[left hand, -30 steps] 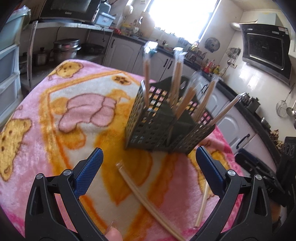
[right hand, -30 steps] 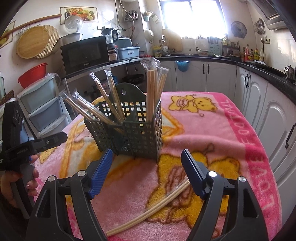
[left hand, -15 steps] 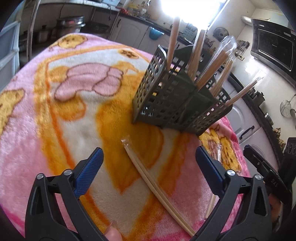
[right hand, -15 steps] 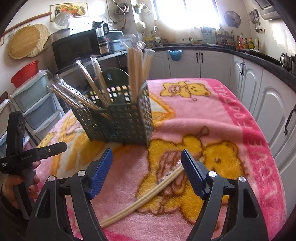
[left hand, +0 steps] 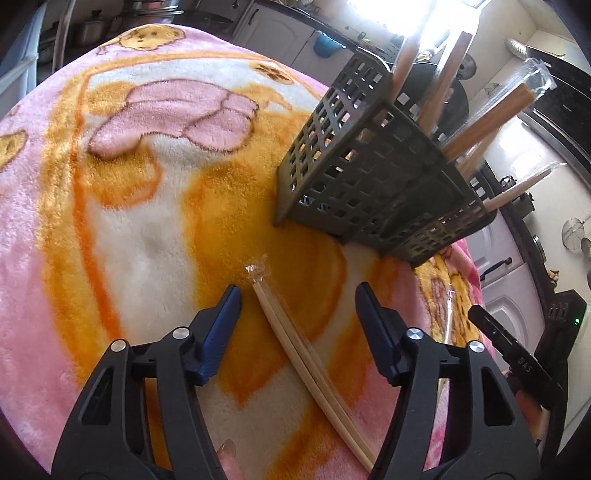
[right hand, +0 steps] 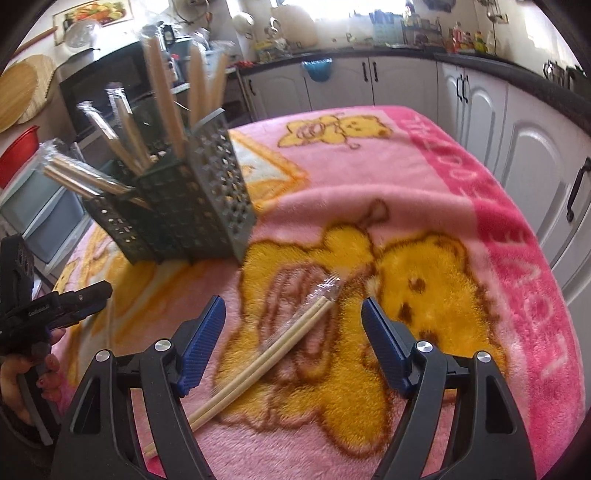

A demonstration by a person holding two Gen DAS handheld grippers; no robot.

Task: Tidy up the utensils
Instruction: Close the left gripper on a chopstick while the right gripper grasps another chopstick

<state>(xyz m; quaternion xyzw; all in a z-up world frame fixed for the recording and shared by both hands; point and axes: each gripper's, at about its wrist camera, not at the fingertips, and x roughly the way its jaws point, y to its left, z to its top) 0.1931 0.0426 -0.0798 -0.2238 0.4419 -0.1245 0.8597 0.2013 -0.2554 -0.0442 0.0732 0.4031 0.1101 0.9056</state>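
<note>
The left tongs are closing around a wrapped chopstick pair, not yet pinched. The right tongs are held spread over another wrapped pair near the slotted utensil basket.

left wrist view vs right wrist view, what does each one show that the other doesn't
Only the left wrist view shows the wrapped pair of wooden chopsticks between the left gripper jaws, which are closing but not yet touching it, and the steel pots on a shelf.

Only the right wrist view shows a second wrapped chopstick pair between the open right gripper jaws, the round woven mat and the red basin.

Both show the dark green perforated plastic utensil basket holding wrapped chopsticks, the pink bear-print fleece blanket and the white kitchen cabinets.
</note>
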